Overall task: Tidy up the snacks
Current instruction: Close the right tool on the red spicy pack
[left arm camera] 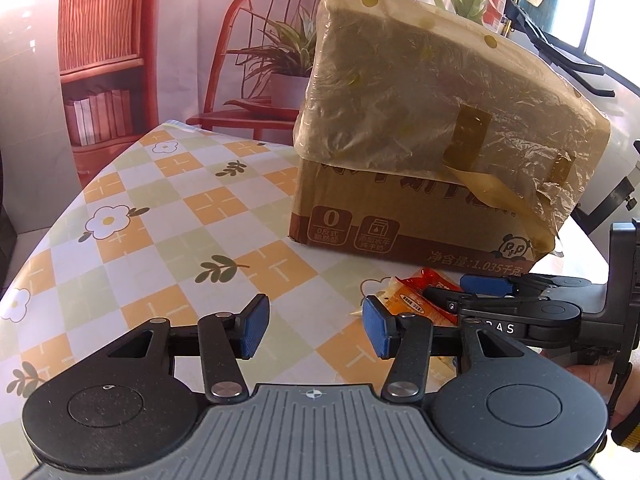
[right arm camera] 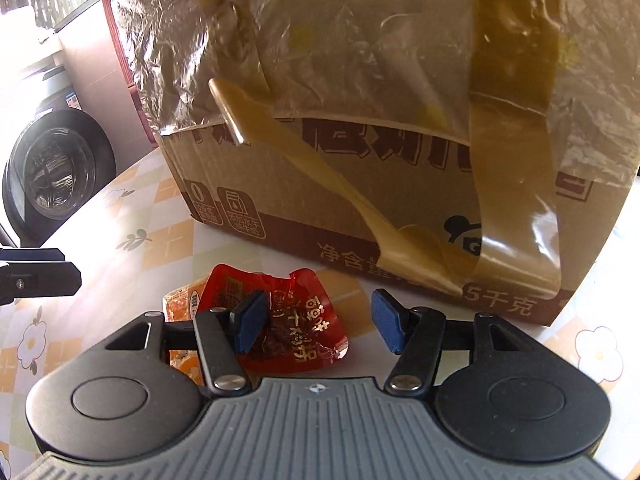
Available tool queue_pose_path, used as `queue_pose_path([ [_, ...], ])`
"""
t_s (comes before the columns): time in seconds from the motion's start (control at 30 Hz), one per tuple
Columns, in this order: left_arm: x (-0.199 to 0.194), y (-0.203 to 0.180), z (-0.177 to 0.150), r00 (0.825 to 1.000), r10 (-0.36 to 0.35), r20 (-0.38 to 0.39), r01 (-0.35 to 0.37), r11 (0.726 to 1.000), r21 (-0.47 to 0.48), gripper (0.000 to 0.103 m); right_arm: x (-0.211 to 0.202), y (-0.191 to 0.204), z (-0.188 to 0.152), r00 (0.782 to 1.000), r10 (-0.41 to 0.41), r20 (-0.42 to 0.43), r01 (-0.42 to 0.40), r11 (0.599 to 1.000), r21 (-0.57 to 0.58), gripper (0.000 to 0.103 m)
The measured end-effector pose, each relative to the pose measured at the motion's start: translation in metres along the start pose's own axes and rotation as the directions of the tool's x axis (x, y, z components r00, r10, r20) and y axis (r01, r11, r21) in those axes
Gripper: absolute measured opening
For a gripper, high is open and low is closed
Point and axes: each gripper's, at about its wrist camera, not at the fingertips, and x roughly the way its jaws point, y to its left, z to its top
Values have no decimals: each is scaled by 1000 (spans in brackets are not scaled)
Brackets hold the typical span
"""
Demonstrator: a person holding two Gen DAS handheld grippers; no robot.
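Lay under the spread-apart right hand-held gripper [right arm camera: 316,324], near its left pad: crinkled red plastic snack packet [right arm camera: 304,320], ungripped on the bench [right arm camera: 132,216].

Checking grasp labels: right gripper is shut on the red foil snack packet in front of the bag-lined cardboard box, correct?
Not shut. In the right wrist view the right gripper stands open over the red foil snack packet, its blue pads not pressing it. The packet does lie on the table in front of the bag-lined cardboard box.

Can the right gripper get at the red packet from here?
Probably yes: the right gripper is open just above the red packet, nothing between them; the box stands behind.
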Motion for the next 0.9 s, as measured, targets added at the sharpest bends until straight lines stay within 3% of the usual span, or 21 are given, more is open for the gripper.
queue_pose_path([
  [0.13,-1,-1,-4,1000,1,0,-1,1000,11,54,-11,3,-13,999,-33,24,34,998,-47,55],
  [0.3,0,-5,-13,1000,-1,-10,1,1000,29,54,-28,-4,-27,997,-59,54,60,998,-13,29],
  [0.4,0,-9,-19,1000,-2,-17,3,999,42,54,-39,-10,-35,996,-67,65,65,998,26,20],
  [0.6,0,-17,-34,999,-8,-36,10,998,64,54,-51,-16,-41,993,-9,115,2,998,59,19],
  [0.9,8,-28,-42,997,-12,-79,20,994,105,54,-53,-17,-42,991,4,134,-13,997,70,19],
])
